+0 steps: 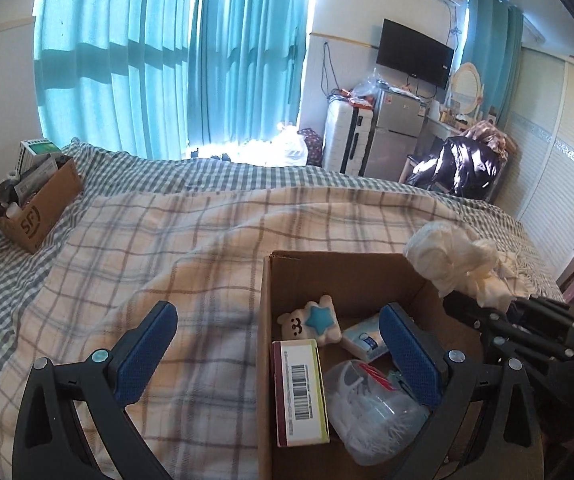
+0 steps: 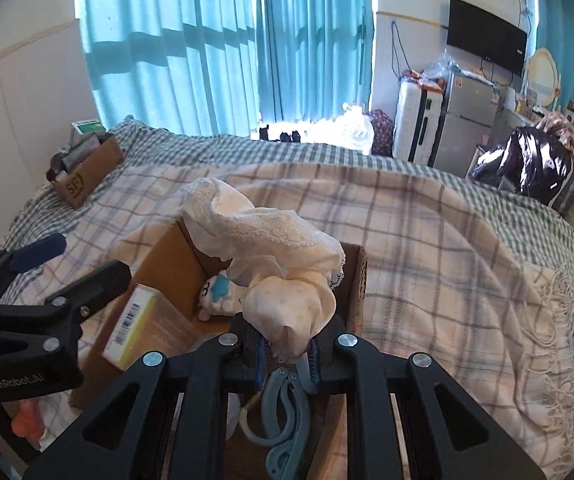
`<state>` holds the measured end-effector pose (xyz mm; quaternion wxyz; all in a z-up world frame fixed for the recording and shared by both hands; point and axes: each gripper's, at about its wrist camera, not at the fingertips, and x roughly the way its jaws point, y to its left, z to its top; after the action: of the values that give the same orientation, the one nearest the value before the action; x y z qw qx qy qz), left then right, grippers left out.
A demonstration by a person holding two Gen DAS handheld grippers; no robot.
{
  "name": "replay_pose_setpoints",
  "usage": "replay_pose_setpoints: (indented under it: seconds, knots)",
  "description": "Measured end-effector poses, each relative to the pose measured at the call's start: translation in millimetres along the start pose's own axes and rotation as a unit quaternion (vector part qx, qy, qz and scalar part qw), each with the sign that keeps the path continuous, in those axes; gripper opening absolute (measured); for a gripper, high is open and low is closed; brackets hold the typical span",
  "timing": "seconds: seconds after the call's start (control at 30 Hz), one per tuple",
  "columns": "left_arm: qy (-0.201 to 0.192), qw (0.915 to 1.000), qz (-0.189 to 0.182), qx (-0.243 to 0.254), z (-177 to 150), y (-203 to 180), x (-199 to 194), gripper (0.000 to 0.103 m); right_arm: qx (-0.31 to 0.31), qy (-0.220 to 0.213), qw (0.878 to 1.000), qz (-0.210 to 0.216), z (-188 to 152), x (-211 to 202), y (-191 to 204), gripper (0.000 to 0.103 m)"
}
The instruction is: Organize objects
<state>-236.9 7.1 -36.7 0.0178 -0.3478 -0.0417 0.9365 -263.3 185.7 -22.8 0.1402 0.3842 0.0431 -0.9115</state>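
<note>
Visibly, "GenRobot.AI" on spread left claw (image 2: pixel 67 256); right claw (image 2: pixel 287 350) pinching cream cloth (image 2: pixel 271 240).

Crumpled cream lace cloth (image 2: pixel 271 248) above open cardboard box (image 1: pixel 351 280).

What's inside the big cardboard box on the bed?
Inside the cardboard box: a bear plush, a barcoded carton, a tissue pack and a clear plastic bag. Whatever lies underneath them is hidden.

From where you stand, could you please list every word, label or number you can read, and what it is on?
"SF": small cardboard box at the bed's far corner.
"GenRobot.AI": left gripper body.
Barcode label on the yellow-edged box: digits too small to read.
Logo on the TV: too small to read.
</note>
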Motion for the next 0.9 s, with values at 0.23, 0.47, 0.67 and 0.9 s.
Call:
replay_pose_setpoints:
  seconds: [0.23,0.47,0.67,0.9]
  knots:
    - [0.01,0.9997,0.014,-0.018,1,5,-6,0.103,0.038,-0.025,0.999,-0.004,-4,-11,-13,0.069]
    - [-0.026,0.999,0.0,-0.035,28,3,-70,0.103,0.044,-0.049,0.998,-0.009,18,-68,-12,0.081]
    - [-0.081,0.9962,-0.011,-0.029,48,-1,-152,0.103,0.035,-0.113,0.993,-0.03,37,-157,-3,0.094]
    - [-0.134,0.9902,-0.038,-0.006,46,-8,-235,0.103,-0.009,-0.174,0.978,-0.118,24,-264,26,0.103]
